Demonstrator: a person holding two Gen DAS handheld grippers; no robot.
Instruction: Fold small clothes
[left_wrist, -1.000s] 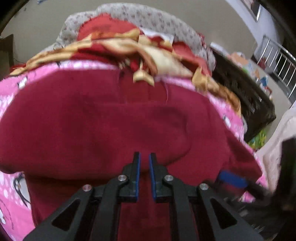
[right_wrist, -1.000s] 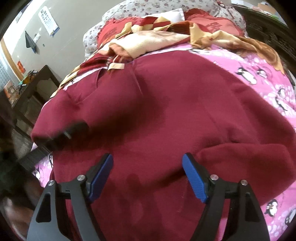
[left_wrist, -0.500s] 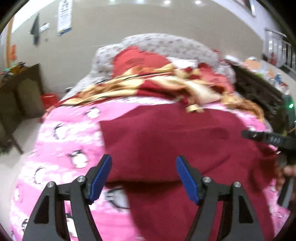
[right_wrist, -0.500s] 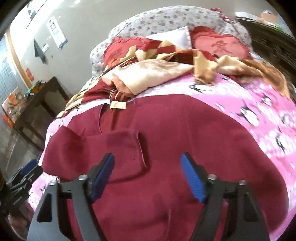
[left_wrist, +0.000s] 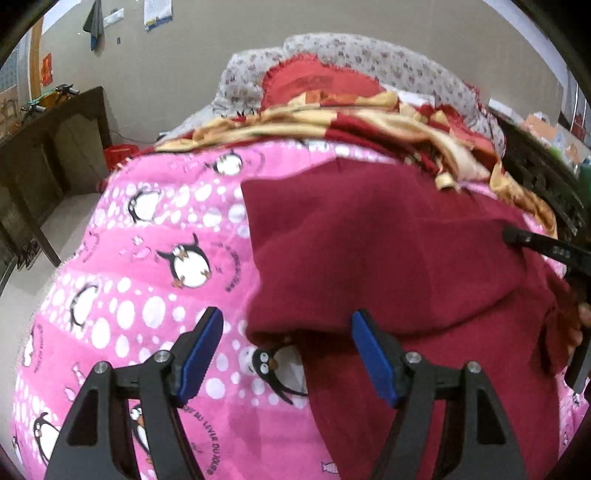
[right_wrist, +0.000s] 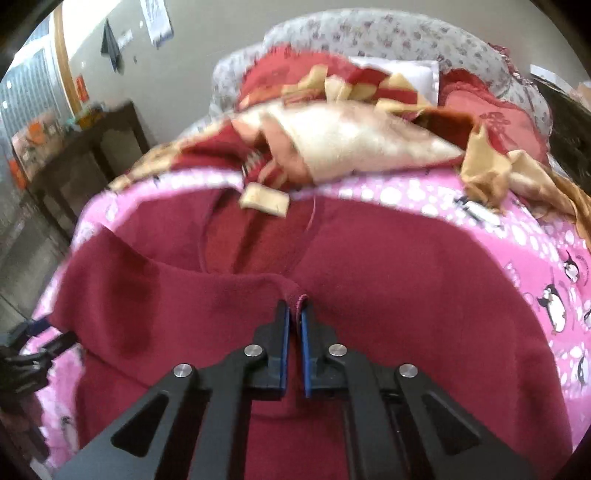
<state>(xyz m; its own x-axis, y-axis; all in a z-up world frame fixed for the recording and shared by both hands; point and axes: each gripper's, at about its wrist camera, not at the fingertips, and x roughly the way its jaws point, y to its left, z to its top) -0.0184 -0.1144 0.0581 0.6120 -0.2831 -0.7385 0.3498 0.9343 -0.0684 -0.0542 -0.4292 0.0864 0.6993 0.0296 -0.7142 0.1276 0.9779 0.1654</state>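
Observation:
A dark red fleece top (left_wrist: 388, 258) lies spread on a pink penguin blanket (left_wrist: 147, 258), its left side folded inward over the body. My left gripper (left_wrist: 287, 321) stands open above that folded edge, with nothing pressed between its blue pads. In the right wrist view the top (right_wrist: 424, 295) fills the middle, neckline toward the far side. My right gripper (right_wrist: 294, 314) is shut on a pinched ridge of the top's fabric just below the neckline. The right gripper's black finger (left_wrist: 546, 247) shows at the right edge, and the left gripper (right_wrist: 29, 343) at the left edge.
A rumpled red and gold quilt (right_wrist: 351, 140) and a floral pillow (left_wrist: 369, 62) lie beyond the top. A dark wooden cabinet (left_wrist: 48, 147) stands on the floor to the left of the bed. Dark carved furniture (left_wrist: 546, 184) borders the right side.
My left gripper opened, let go of the top and drew back to the left, leaving the side folded over. My right gripper closed from wide open onto a fold of the top.

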